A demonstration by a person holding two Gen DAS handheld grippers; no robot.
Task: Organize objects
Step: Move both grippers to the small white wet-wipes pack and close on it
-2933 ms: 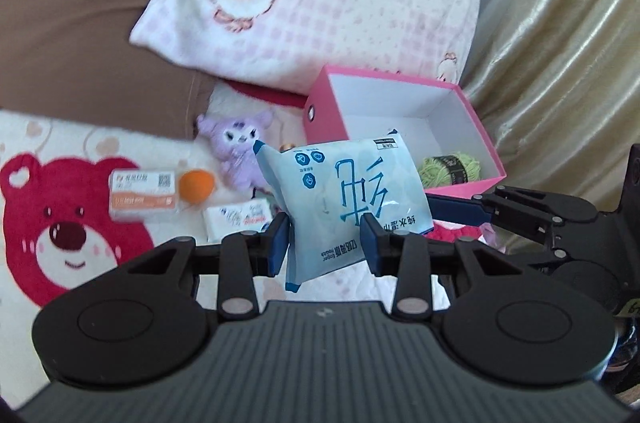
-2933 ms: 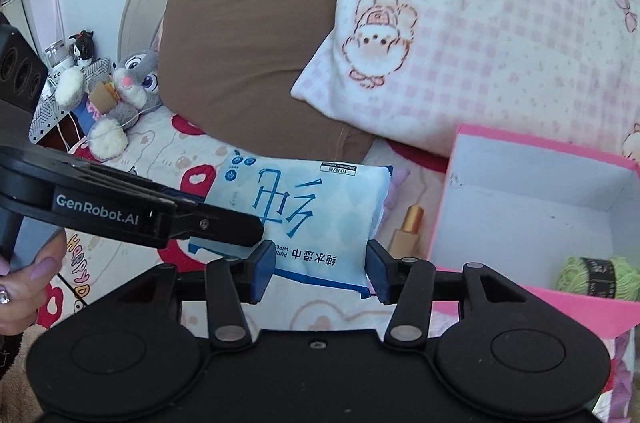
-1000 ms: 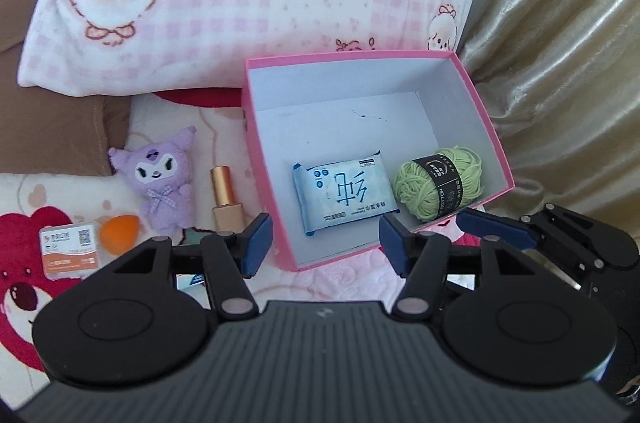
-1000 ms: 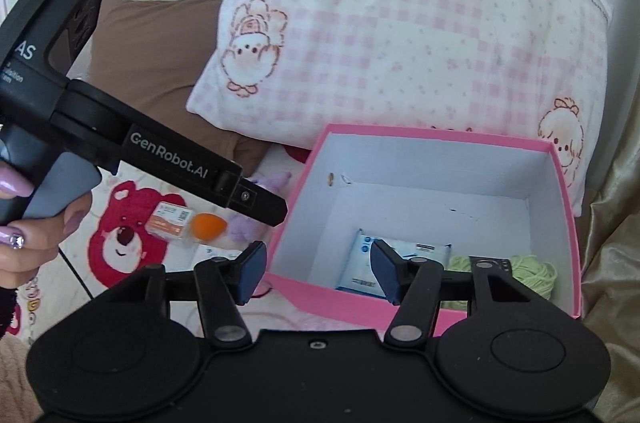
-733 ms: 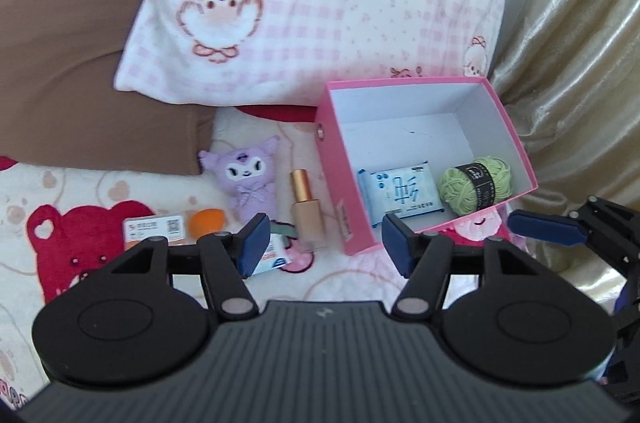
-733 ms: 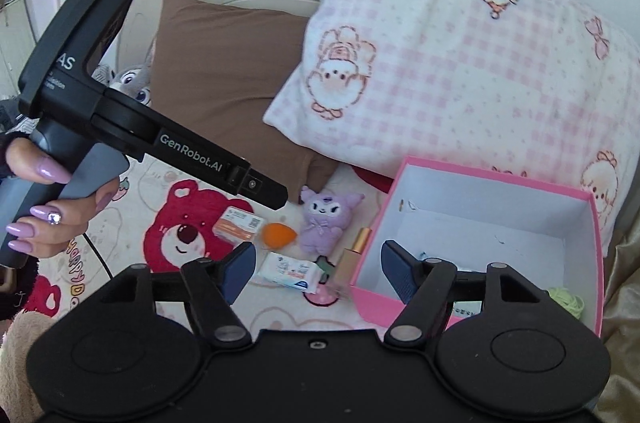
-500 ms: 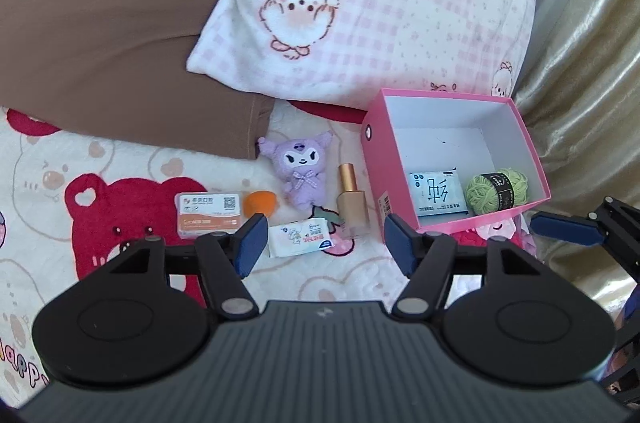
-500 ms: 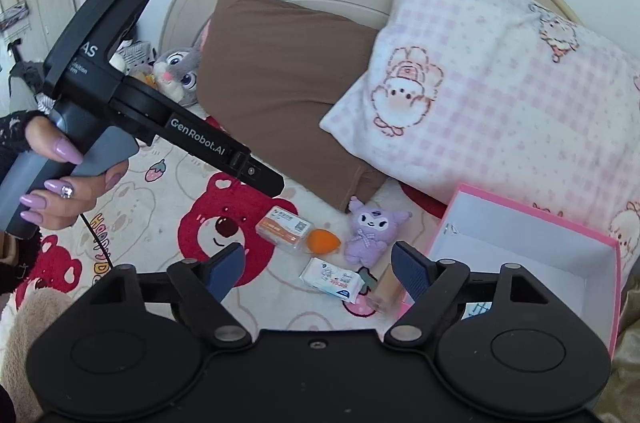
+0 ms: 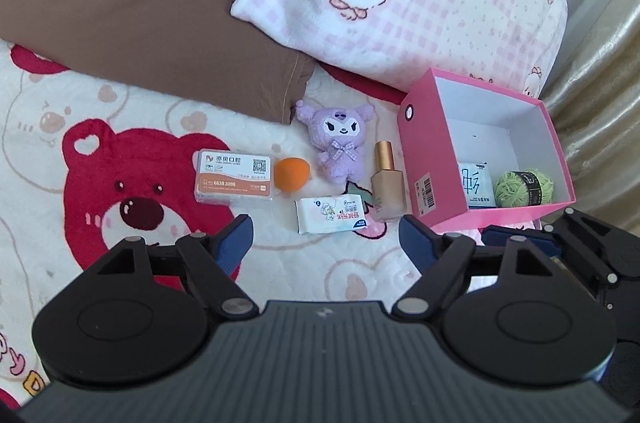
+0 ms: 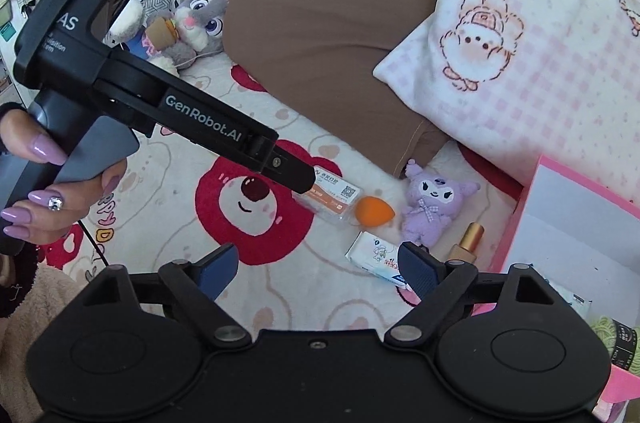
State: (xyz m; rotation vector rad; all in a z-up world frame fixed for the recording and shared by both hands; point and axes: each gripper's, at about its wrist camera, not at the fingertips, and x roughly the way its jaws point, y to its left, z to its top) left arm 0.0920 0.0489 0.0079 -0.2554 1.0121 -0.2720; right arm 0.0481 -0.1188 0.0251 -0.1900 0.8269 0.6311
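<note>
In the left wrist view the left gripper hangs over the bear-print blanket, its jaws apart, opening and empty. At twelve o'clock from it lie a small tissue pack, an orange sponge, a purple plush and a gold-capped bottle; at eleven o'clock a card box reads "66383098". At two o'clock the pink box holds a blue wipes pack and green yarn. The right wrist view adds what the first lacks: a hand gripping the other tool, marked "GenRobot.AI", and a grey rabbit toy at eleven o'clock. The right gripper has jaws apart, opening and empty.
</note>
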